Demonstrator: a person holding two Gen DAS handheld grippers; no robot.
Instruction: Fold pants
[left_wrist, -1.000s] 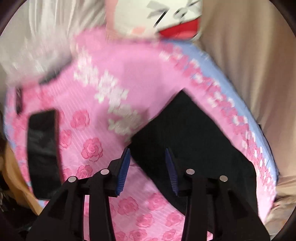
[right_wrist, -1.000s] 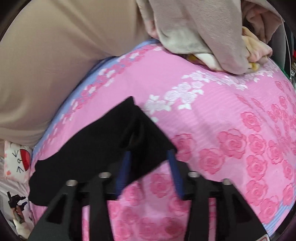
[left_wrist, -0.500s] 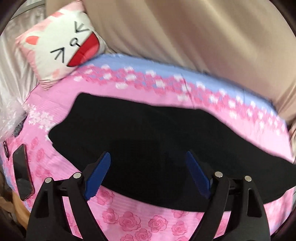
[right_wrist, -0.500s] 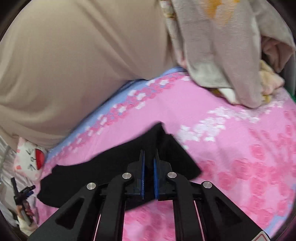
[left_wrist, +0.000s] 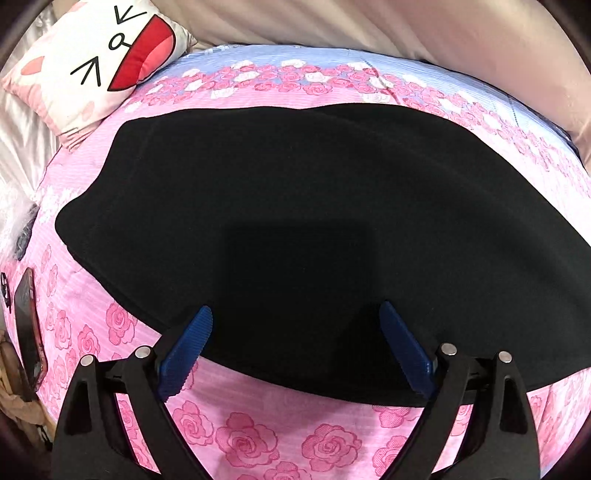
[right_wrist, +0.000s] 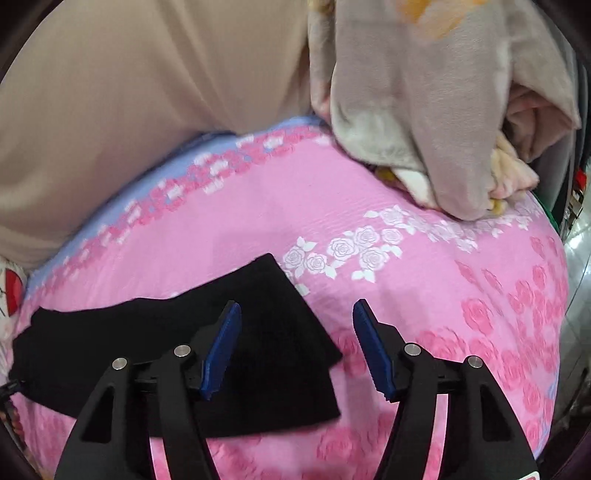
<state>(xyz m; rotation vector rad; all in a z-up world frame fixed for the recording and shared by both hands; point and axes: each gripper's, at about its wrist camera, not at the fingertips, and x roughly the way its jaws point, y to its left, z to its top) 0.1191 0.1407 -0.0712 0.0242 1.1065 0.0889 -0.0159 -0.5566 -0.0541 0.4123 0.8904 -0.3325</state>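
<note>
The black pants (left_wrist: 295, 206) lie flat and stretched sideways across the pink rose-print bedsheet (left_wrist: 251, 439). My left gripper (left_wrist: 295, 325) is open and empty, its blue pads over the pants' near edge around the middle. In the right wrist view the pants' right end (right_wrist: 273, 332) lies flat on the sheet. My right gripper (right_wrist: 295, 325) is open and empty, hovering over that end's right edge; its left pad (right_wrist: 221, 347) is over the black cloth, the right pad over the sheet.
A white cat-face pillow (left_wrist: 96, 59) lies at the bed's far left. A phone (left_wrist: 26, 325) lies near the left edge. A grey and yellow blanket heap (right_wrist: 436, 110) sits at the far right. A beige curtain (right_wrist: 129, 92) hangs behind the bed.
My right gripper was shut on the pants' end and has opened, leaving the end flat on the sheet. My left gripper swung over the pants' middle and stays open.
</note>
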